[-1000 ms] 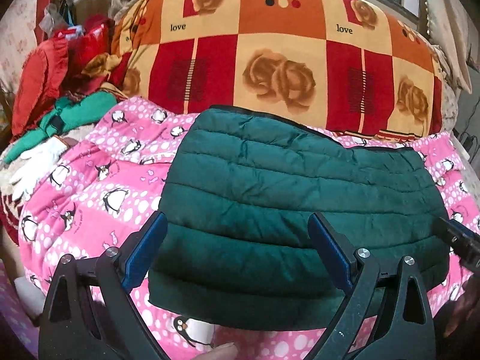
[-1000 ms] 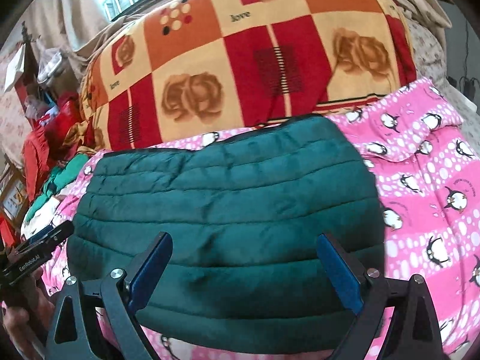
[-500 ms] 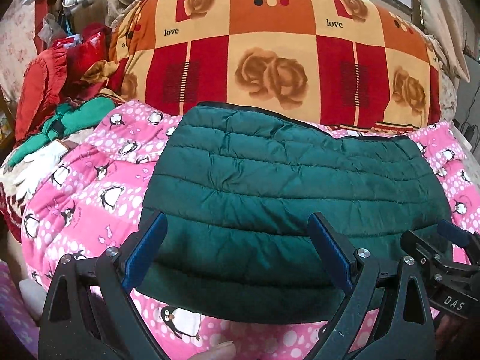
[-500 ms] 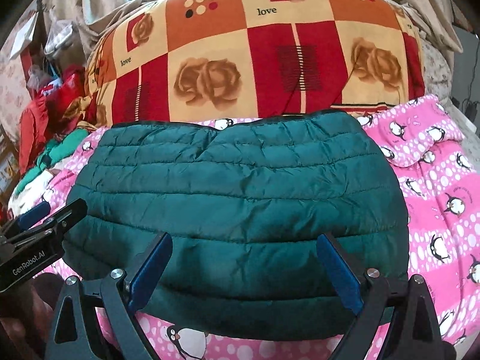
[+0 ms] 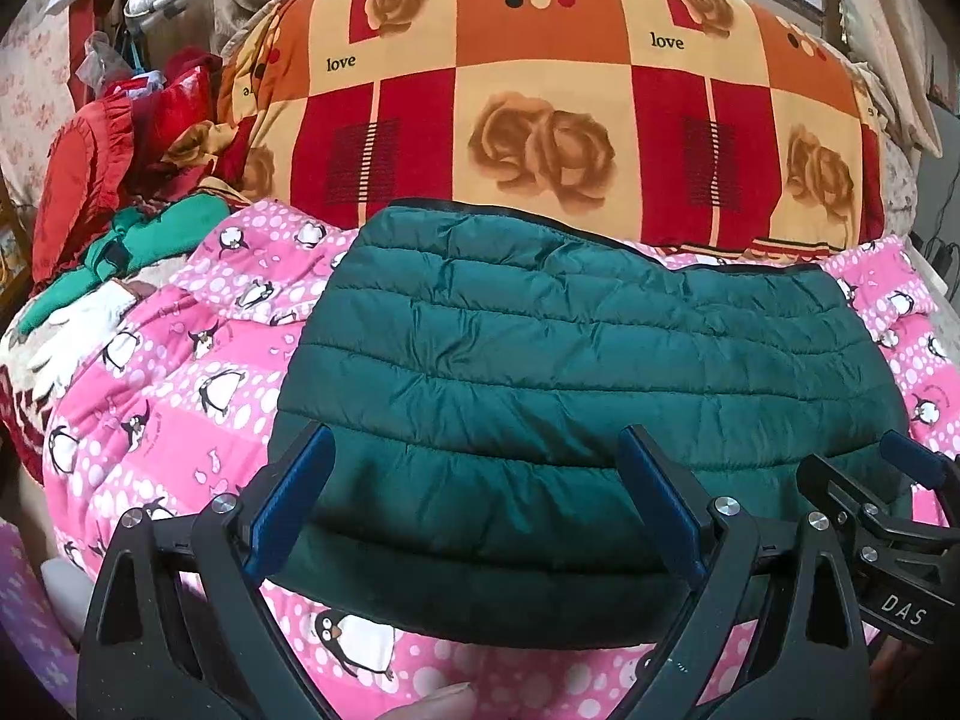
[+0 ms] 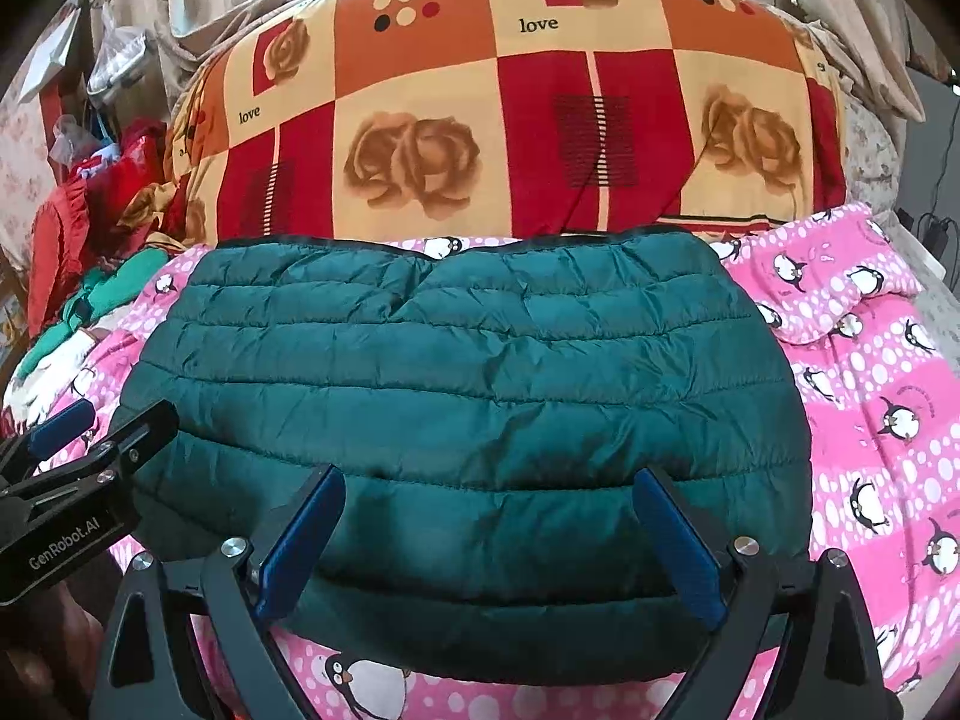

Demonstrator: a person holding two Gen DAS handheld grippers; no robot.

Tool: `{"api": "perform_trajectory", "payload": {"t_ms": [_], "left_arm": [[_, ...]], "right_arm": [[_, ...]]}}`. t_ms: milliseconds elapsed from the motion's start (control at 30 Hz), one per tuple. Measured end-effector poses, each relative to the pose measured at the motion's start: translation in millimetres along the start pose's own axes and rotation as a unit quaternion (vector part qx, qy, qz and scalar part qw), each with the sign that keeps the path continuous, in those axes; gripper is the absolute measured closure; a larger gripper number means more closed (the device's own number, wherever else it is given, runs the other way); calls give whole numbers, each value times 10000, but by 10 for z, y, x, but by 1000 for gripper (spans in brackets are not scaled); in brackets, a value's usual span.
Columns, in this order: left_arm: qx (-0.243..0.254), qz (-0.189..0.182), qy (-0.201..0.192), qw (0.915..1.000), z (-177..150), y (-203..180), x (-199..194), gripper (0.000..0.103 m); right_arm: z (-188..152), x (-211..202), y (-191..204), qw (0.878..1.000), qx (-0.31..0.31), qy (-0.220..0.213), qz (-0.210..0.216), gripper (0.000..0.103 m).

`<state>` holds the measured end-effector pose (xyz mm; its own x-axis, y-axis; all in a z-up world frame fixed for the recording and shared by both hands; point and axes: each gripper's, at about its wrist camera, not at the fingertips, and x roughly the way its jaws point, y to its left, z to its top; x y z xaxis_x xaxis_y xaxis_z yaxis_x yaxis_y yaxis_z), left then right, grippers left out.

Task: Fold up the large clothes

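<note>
Your dark green quilted jacket [image 5: 576, 384] [image 6: 468, 396] lies folded flat on the pink penguin blanket [image 5: 180, 396], its far edge against the checked pillow [image 5: 540, 102].

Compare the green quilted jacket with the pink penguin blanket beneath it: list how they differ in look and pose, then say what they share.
The green quilted jacket is one plain dark colour, stitched in puffy horizontal bands; the pink penguin blanket is printed with penguins and white dots. The jacket lies folded into a compact shape on top; the blanket is spread out beneath, reaching past it on both sides. Both are soft textiles lying in front of the rose-patterned quilt.
</note>
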<state>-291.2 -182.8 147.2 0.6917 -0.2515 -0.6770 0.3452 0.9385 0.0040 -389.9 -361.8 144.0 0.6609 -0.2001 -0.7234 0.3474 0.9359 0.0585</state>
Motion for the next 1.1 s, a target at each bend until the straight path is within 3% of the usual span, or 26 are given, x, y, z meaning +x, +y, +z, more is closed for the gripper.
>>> {"api": "perform_trajectory", "payload": {"t_ms": [1100], "left_arm": [[21,38,122,9999,-34,-9,84,8]], "right_arm": [[-27,92,-35,9999,82,111,4,7]]}}
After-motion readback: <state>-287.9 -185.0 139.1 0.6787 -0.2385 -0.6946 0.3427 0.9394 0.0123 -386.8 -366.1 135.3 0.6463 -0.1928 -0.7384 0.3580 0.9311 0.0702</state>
